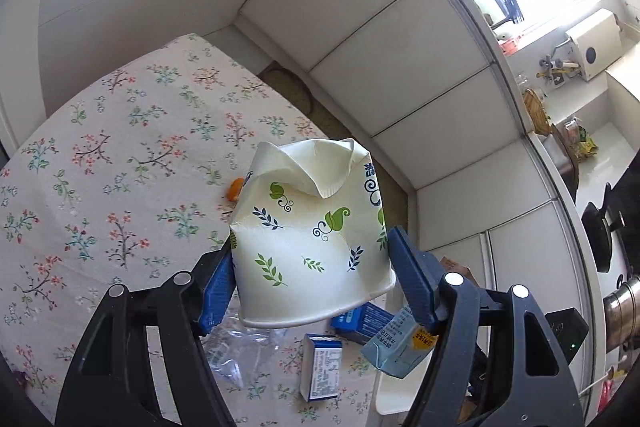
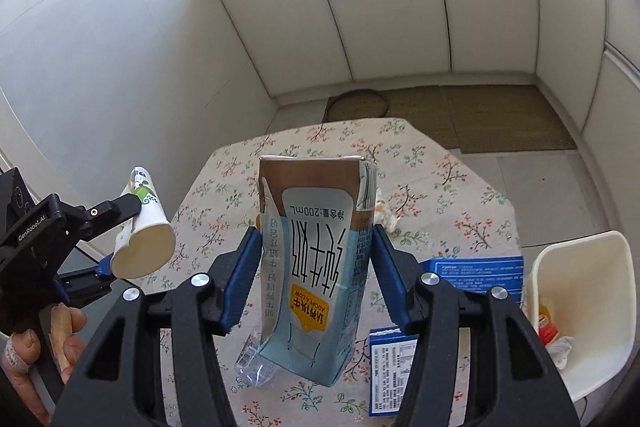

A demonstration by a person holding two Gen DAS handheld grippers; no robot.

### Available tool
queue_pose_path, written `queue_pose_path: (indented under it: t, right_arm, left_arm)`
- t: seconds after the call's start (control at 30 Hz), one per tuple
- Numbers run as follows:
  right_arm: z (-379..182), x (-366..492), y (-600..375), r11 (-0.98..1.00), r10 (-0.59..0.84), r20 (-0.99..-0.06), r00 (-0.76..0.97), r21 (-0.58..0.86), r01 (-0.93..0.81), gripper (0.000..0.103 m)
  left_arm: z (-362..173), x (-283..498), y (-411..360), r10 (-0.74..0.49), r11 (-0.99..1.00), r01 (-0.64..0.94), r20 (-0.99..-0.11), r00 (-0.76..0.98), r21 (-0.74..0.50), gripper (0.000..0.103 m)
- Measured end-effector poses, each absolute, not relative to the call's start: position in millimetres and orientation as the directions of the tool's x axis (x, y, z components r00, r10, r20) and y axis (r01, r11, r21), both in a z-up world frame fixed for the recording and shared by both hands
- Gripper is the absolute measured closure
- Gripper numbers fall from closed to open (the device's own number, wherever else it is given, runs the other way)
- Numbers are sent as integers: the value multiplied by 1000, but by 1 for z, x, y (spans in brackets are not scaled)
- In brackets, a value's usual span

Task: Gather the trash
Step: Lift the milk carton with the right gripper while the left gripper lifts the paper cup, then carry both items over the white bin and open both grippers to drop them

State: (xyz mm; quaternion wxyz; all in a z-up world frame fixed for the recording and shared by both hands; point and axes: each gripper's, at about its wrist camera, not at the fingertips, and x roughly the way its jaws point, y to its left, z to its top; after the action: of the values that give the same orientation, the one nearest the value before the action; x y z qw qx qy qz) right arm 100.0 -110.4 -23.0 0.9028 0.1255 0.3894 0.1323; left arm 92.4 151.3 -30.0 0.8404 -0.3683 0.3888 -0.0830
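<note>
Left tongs (image 1: 312, 279) pinch a crumpled paper cup (image 1: 312, 239), light and easily crushed; right tongs (image 2: 316, 275) clamp a stiffer milk carton (image 2: 316, 267) at mid-body.

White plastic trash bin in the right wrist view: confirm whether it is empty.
No: the white plastic trash bin already holds a red-labelled wrapper and crumpled white scraps.

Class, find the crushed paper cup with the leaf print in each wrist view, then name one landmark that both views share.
Left wrist view: the paper cup fills the lower centre, clamped between the left hand-held gripper's blue pads.
Right wrist view: the same cup sits at the left edge, base towards the camera.
Shared landmark: the floral tablecloth beneath.
</note>
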Motion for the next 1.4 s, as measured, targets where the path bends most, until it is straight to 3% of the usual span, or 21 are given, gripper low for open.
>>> queue_pose_path:
  t: [0.4,0.73,0.97,1.13,1.4]
  right_arm:
    - [6,77,-186,974,143,-606,782,225,-4,48]
    - [-3,61,-278,961,-55,-623,780,178,210,48]
    - [-15,58,-316,945,-111,-659,744,161,283,47]
    - [-12,47,-341,929,-178,-638,749,143,342,28]
    - [-13,16,-386,873,-354,-598,719,65,483,14]
  left_arm:
    - [-14,100,85,-501,727,-28,-558,662,-686,35]
    - [-17,108,20,-565,735,53,-567,600,-676,35]
    - [-21,109,-34,-598,743,111,-581,551,-660,35]
    - [-26,110,-76,-626,741,153,-589,512,-654,35]
    - [-33,108,-132,-673,722,218,-591,446,-657,34]
